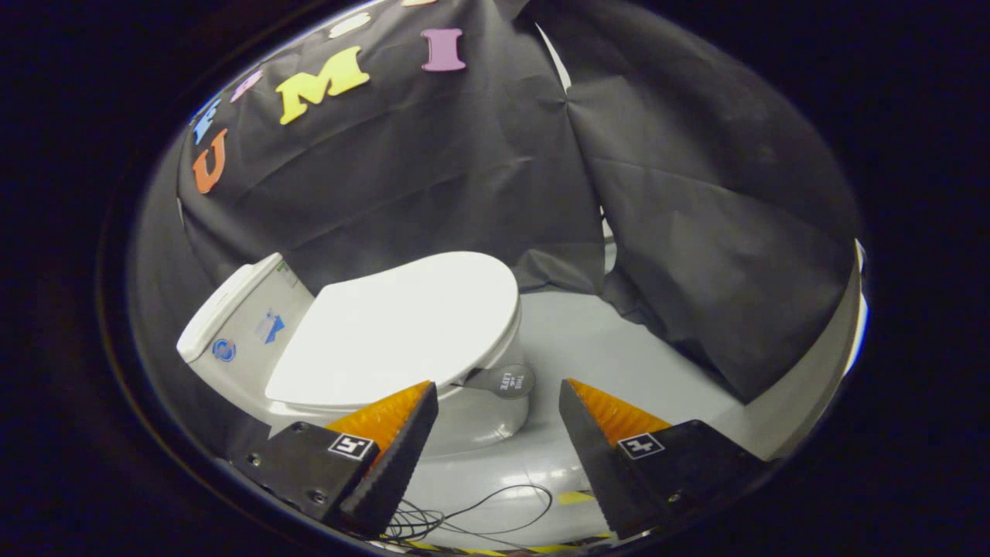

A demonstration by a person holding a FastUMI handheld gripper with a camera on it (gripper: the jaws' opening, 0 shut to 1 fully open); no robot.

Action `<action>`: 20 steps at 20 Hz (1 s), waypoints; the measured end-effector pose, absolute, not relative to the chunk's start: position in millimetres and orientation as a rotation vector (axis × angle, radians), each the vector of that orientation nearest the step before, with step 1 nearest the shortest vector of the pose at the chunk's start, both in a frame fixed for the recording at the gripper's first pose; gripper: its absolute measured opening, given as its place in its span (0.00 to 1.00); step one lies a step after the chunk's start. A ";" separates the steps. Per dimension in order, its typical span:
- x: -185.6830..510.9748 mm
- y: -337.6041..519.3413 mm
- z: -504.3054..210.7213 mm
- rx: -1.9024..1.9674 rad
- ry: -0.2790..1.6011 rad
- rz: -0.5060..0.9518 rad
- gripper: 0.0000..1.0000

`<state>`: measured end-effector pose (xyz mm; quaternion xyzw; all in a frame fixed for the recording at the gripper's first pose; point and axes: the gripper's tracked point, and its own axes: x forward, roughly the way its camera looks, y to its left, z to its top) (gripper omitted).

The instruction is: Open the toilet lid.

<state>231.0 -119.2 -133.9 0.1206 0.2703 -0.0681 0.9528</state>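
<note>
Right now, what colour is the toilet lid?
White, plain and unpatterned, seen in the gripper view: toilet lid.

One toilet (pixel 464 418) stands on the floor (pixel 611 348), its one lid (pixel 402 325) down and its one cistern (pixel 240 317) behind. One round grey tab (pixel 506 381) juts from the lid's front edge. The one hand-held gripper (pixel 499 394) shows two fingers (spread apart, holding nothing). A few thin dark cables (pixel 472 514) lie on the floor.

grey tab (pixel 506 381) on toilet lid (pixel 402 325) (small print unclear), stickers illegible
</note>
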 end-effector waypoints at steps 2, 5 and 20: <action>242.0 -123.6 -142.7 0.253 0.571 -0.143 0.99; 256.1 -130.0 -156.7 0.267 0.625 -0.147 0.99; 287.1 -139.1 -180.5 0.516 0.767 -0.089 0.96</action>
